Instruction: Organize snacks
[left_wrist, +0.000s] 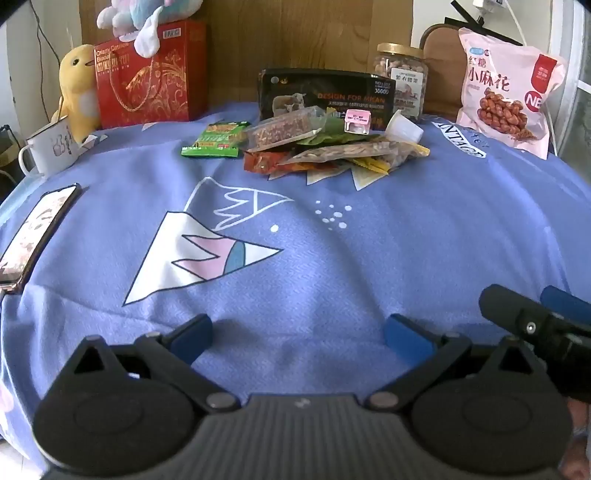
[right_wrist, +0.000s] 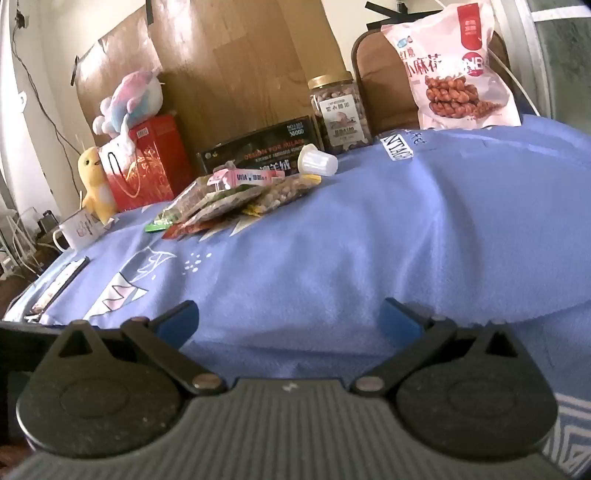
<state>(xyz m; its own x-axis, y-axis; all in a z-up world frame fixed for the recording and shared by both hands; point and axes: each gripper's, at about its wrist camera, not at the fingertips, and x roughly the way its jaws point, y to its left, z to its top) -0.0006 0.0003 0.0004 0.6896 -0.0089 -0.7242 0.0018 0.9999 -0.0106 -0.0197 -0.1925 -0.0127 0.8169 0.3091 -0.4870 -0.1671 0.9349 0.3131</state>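
Observation:
A pile of small snack packets (left_wrist: 332, 151) lies at the far middle of the blue cloth (left_wrist: 295, 236), with a green packet (left_wrist: 216, 140) beside it on the left, a small pink carton (left_wrist: 356, 121) and a white cup (left_wrist: 404, 127) on top. The pile also shows in the right wrist view (right_wrist: 229, 199). A large pink snack bag (left_wrist: 508, 92) stands far right. My left gripper (left_wrist: 299, 334) is open and empty, low over the near cloth. My right gripper (right_wrist: 288, 319) is open and empty; its fingers (left_wrist: 517, 314) show at the right.
A black box (left_wrist: 325, 94) and a jar of nuts (left_wrist: 402, 77) stand behind the pile. A red gift box (left_wrist: 147, 77), a yellow plush (left_wrist: 77, 85) and a white mug (left_wrist: 51, 147) are far left. A phone (left_wrist: 33, 236) lies at the left edge.

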